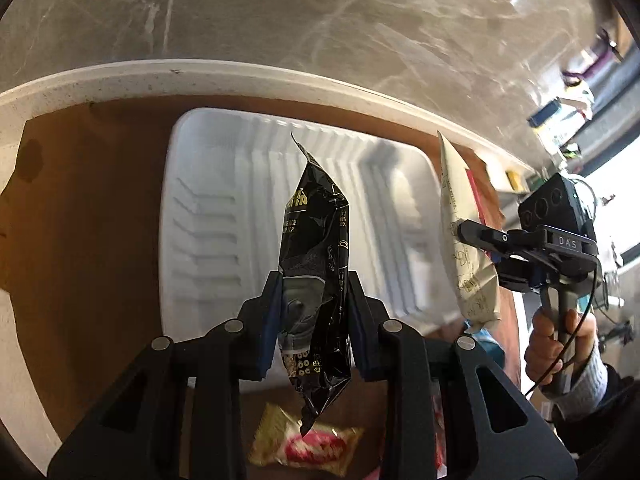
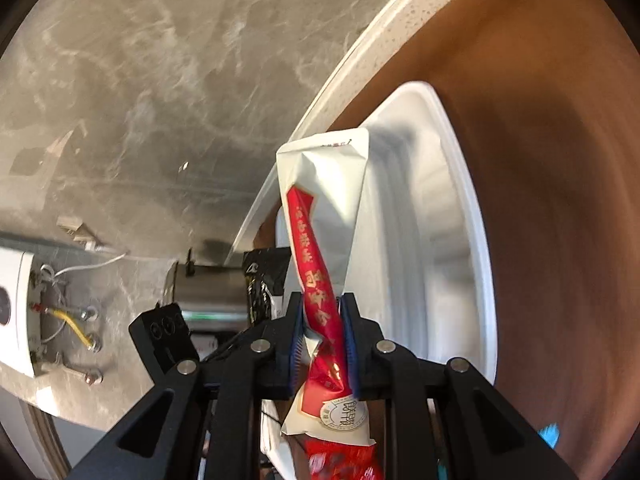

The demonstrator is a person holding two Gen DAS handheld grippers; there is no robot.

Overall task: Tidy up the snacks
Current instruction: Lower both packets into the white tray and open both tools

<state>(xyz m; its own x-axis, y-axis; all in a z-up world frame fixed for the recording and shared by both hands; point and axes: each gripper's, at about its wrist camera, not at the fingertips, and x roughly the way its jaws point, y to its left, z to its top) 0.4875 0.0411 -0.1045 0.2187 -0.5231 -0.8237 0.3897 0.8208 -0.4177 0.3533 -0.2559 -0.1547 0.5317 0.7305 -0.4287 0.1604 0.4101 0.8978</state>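
I've got the left tool [image 1: 312, 312] pinching a black crinkly packet [image 1: 316, 240] above the white tray [image 1: 208, 184], the right tool [image 2: 322, 344] pinching a red-and-white packet [image 2: 324, 240] beside it; both light, slippery, best gripped mid-body.

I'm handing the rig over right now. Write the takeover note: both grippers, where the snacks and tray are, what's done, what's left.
Left gripper: shut on the black snack packet, held above the white tray.
Right gripper: shut on the white-and-red snack packet, beside the tray's edge.
Tray: on the brown tabletop; no snack is visible in the part that shows.
Done: both packets picked up.
Left: put both into the tray, then likely the pink-and-cream packet lying on the table below the left gripper.
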